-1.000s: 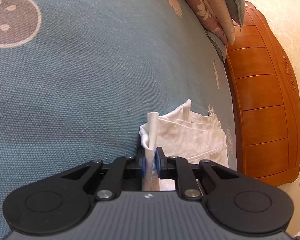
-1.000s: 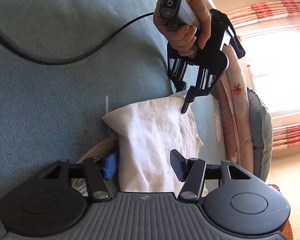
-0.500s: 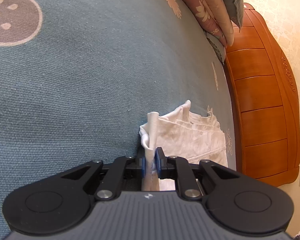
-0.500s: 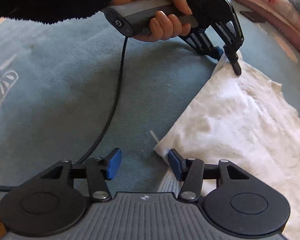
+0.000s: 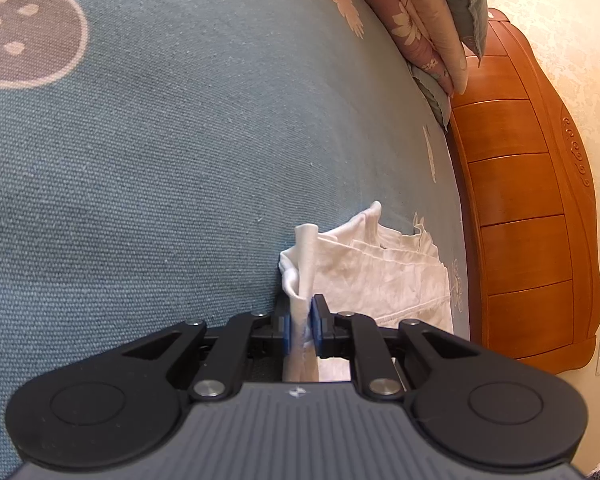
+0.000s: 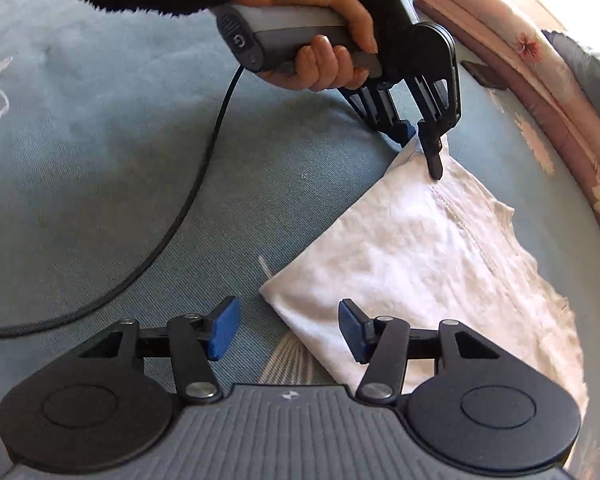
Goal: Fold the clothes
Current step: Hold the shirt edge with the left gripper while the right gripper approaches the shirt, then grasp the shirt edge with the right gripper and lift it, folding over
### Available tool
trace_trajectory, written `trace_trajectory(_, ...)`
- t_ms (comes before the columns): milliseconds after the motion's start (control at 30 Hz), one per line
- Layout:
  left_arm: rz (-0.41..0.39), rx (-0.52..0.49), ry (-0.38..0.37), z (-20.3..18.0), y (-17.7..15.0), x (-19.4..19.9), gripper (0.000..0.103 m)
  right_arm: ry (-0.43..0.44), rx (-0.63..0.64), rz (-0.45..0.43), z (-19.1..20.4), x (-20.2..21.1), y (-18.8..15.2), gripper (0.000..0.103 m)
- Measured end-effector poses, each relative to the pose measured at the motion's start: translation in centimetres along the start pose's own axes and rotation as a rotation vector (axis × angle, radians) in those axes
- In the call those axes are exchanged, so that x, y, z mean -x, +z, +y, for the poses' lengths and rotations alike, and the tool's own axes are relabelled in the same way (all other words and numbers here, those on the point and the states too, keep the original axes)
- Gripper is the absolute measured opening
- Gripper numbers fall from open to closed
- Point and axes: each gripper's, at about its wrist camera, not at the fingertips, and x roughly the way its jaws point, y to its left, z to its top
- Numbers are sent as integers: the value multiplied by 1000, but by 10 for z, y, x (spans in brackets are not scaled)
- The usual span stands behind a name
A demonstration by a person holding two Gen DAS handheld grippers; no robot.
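Left gripper [image 5: 300, 326] pinched white garment [image 6: 420, 264] corner, pads pressed together on cloth. My right gripper [image 6: 286, 326] half spread, jaws just narrowed, nothing gripped, near corner just ahead. Garment lay part-folded on blue bedspread [image 5: 180, 160]. Fold step under way, I judged; next, grab near corner.

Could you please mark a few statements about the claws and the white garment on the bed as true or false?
1. The left claw is clamped on a bunched corner of the crumpled white cotton garment. True.
2. The right claw grips the garment. False: its pads stand apart, nothing pressed between them.
3. The garment lies on a blue-grey woven bedspread. True.
4. The headboard is white metal. False: the curved wooden headboard is orange-brown.
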Motion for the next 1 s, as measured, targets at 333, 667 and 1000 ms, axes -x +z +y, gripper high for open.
trace_trajectory(333,-3,-2,-13,-8,10,-15,14,-171,354,66,24,-8,-12,52)
trace_trajectory(667,-11,-11,-16,-19,5,-20,14,-180,550,33,34,-8,-28,4)
trace_trajectory(1000,-25,32,84,-28,-5,-9,8,-54,284,29,-1,5,-15,3)
